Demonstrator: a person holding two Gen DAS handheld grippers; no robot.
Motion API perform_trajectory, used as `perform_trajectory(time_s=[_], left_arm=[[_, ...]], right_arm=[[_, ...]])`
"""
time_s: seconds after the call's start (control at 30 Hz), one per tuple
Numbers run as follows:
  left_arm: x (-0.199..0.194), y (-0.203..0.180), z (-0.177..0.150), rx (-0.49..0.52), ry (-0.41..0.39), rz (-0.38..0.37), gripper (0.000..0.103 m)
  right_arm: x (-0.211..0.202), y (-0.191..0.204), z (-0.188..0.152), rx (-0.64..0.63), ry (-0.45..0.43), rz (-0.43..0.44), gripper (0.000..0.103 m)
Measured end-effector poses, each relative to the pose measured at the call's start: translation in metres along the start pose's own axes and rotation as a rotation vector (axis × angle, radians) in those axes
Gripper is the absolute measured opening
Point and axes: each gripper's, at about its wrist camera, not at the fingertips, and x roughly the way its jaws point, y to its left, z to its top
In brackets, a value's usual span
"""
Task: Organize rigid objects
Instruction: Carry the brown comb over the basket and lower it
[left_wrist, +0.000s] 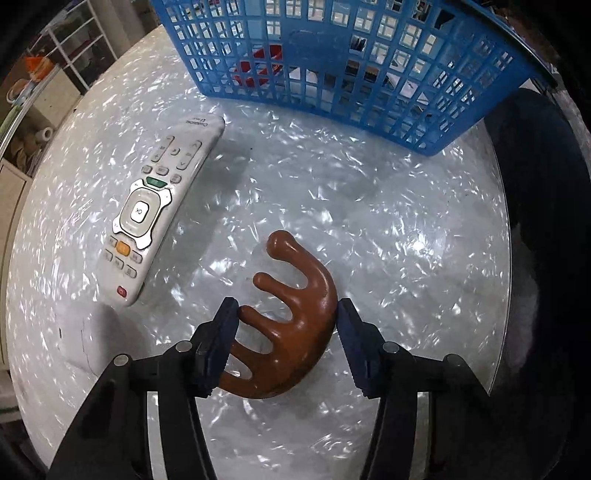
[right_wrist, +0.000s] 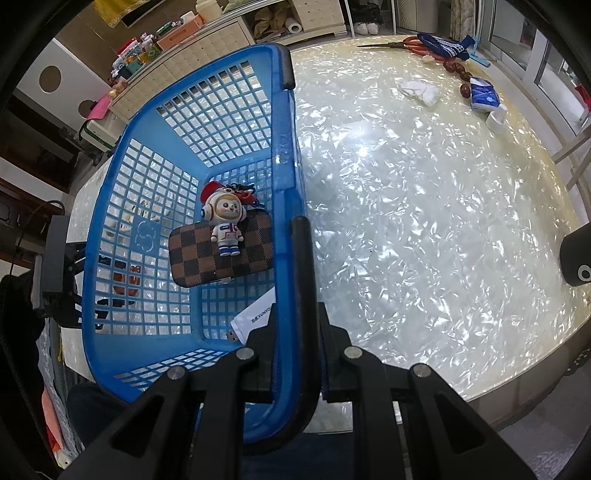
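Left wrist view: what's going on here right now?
The left gripper straddles a brown wooden comb-shaped massager on the pearly table; both pads look to touch it. A white remote lies beside it. The right gripper is shut on the blue basket's black handle.

Round table (left_wrist: 388, 206) with glossy, pearl-white shell-flake top. Directly upon it, in left wrist view: white remote control (left_wrist: 157, 210) lying face up; brown wooden comb-like massager (left_wrist: 295, 325) lying flat, near remote; blue plastic lattice basket (left_wrist: 332, 66) standing beyond both. In right wrist view, along far edge: red-handled scissors (right_wrist: 402, 43), crumpled white tissue (right_wrist: 419, 90), dark red oval fruits (right_wrist: 456, 68), blue tissue packet (right_wrist: 484, 94), small white cup (right_wrist: 495, 118).
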Motion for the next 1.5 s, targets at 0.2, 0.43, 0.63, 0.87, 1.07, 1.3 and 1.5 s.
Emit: perform_trajectory(time_s=[0.2,0.43,0.63,0.87,1.07,1.3,1.5], left_arm=[[-0.018,-0.013,-0.001,-0.05,-0.068,0.025,0.058],[-0.061,-0.016,0.012,-0.116,-0.19,0.046,0.058],[-0.075,-0.01,0.029,-0.144,-0.238,0.053,0.058],[-0.108,-0.025,0.048,-0.113,-0.284,0.096,0.058],[-0.148,-0.035,0.075,-0.097,-0.354,0.132,0.058],[-0.169,-0.06,0.117,-0.042,-0.406,0.123,0.058],[-0.15,-0.081,0.153,-0.009,-0.394,0.087,0.058]], right_arm=[[-0.001,0.002,0.003,-0.01,-0.005,-0.008,0.014],[-0.004,0.003,0.004,-0.023,-0.012,-0.01,0.014],[-0.007,0.005,0.004,-0.031,-0.018,0.0,0.014],[-0.009,0.003,0.005,-0.033,-0.028,0.011,0.014],[-0.011,0.003,0.006,-0.037,-0.042,0.025,0.014],[-0.013,0.003,0.006,-0.041,-0.049,0.039,0.014],[-0.017,0.001,0.006,-0.034,-0.057,0.041,0.014]])
